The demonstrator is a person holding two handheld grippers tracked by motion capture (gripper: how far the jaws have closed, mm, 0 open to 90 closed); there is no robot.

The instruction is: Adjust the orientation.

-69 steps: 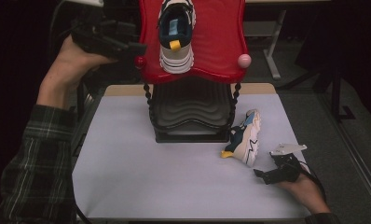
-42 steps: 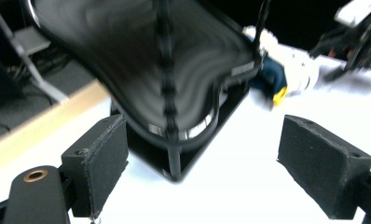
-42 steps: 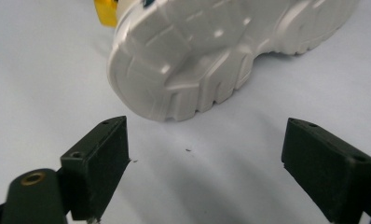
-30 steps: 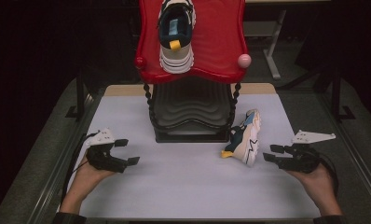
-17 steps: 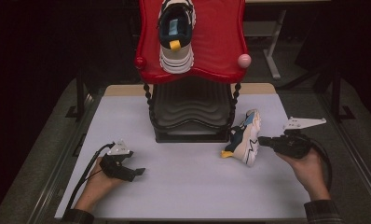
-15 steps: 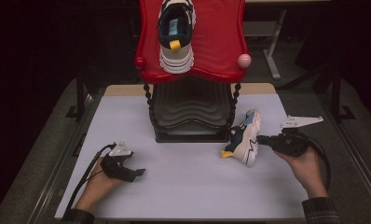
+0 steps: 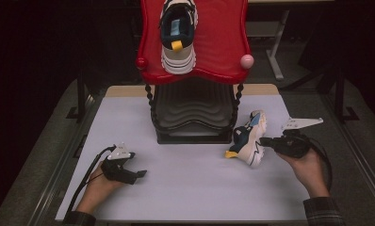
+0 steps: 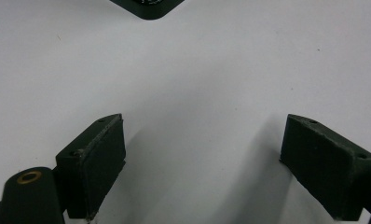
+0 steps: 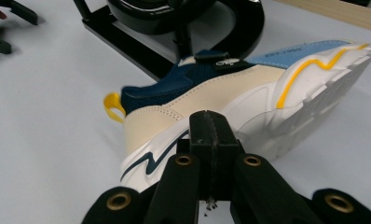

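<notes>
Sneaker [image 9: 249, 100] sole edge sits partly hidden behind closed right tongs [image 9: 213, 133].

Left gripper [image 7: 137, 174]: black body, grey three-cornered plate, black trailing cable. Right gripper [image 9: 210, 122]: black jaws, brass-ringed pivot screws. Plaid sleeve cuffs [image 7: 323, 209].

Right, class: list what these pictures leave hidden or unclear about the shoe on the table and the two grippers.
- Shoe on the table, right gripper view: toe cut off by the right edge; part of its sole hidden behind the shut right gripper.
- Left gripper, high view: too small to judge the jaws.
- Rack, high view: lower shelf shadowed by the red tray.
</notes>
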